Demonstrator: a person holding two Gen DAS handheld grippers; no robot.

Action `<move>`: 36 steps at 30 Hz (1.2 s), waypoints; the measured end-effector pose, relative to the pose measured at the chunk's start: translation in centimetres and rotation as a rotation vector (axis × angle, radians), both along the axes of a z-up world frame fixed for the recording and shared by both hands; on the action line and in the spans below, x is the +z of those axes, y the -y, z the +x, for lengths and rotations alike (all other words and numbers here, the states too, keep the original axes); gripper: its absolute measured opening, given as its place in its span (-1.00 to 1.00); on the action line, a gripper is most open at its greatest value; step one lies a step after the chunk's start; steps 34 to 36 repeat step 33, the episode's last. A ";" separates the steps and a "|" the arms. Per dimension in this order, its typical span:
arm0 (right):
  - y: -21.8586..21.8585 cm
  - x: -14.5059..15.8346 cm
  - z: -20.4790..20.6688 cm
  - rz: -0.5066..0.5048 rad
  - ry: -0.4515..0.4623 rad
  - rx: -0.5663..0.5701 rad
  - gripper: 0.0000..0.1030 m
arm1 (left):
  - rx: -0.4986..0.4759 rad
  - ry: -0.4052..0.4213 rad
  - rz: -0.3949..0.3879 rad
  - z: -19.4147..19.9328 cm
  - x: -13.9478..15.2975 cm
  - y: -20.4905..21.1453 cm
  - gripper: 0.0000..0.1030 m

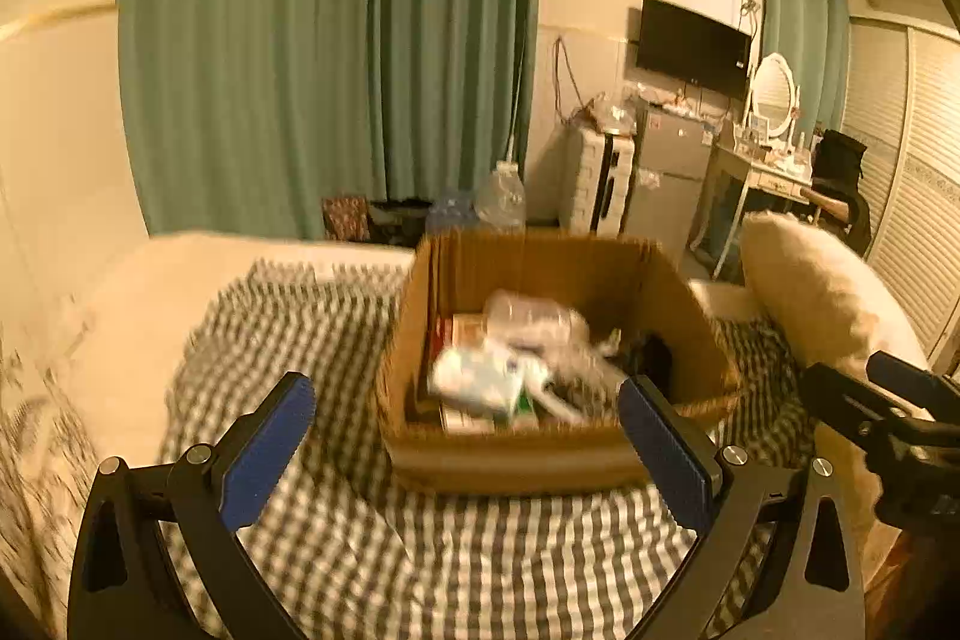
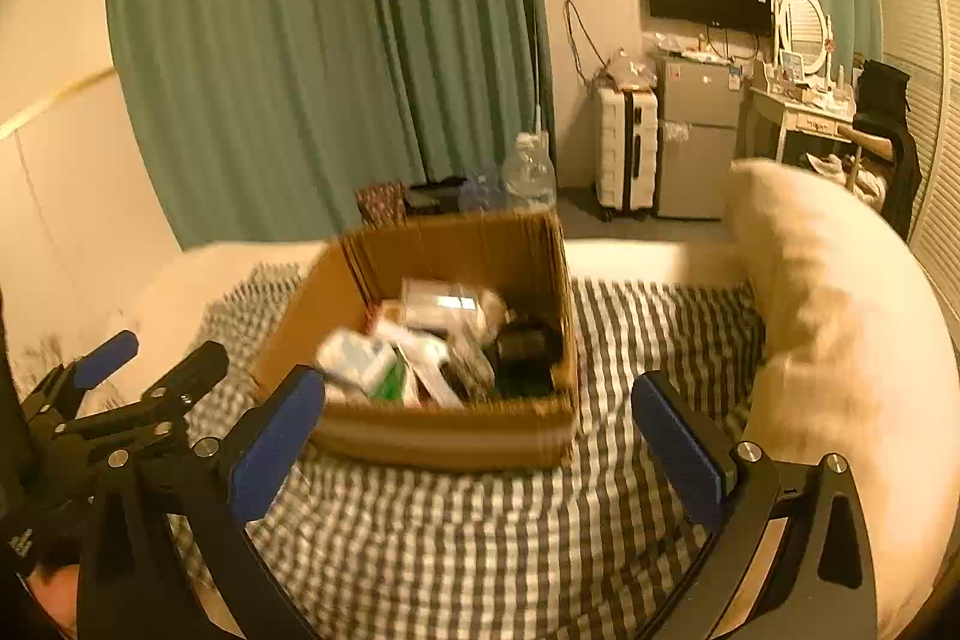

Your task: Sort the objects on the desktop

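Cardboard box [image 1: 516,454] full of jumbled items on checked blanket [image 1: 420,550], pillow [image 1: 822,292] right. Left tool [image 1: 468,451] wide, empty. Right tool [image 2: 480,451] wide, empty.

Motion blur is smearing the cardboard box [image 1: 540,460] and the jumble inside it, so the white packet [image 1: 480,382] and clear bottle [image 1: 528,322] are staying unreadable. The box's near wall is hiding whatever is lying lowest. The pillow [image 2: 840,340] is blurring too.
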State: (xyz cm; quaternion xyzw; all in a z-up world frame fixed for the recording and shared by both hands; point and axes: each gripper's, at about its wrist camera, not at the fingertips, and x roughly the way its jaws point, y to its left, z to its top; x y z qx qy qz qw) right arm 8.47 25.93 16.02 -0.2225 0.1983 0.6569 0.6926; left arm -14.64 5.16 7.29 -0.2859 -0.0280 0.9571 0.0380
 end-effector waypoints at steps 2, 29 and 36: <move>-0.1 -2.0 0.3 -0.022 0.004 -0.010 0.99 | 0.004 0.034 0.006 -0.2 -1.9 -0.1 1.00; -0.8 -7.8 1.2 -0.098 0.007 -0.061 0.99 | -0.011 0.167 0.071 -1.7 -7.1 0.1 1.00; -0.8 -7.8 1.2 -0.101 0.006 -0.064 0.99 | 0.067 0.171 -0.052 -1.6 -7.5 -0.3 1.00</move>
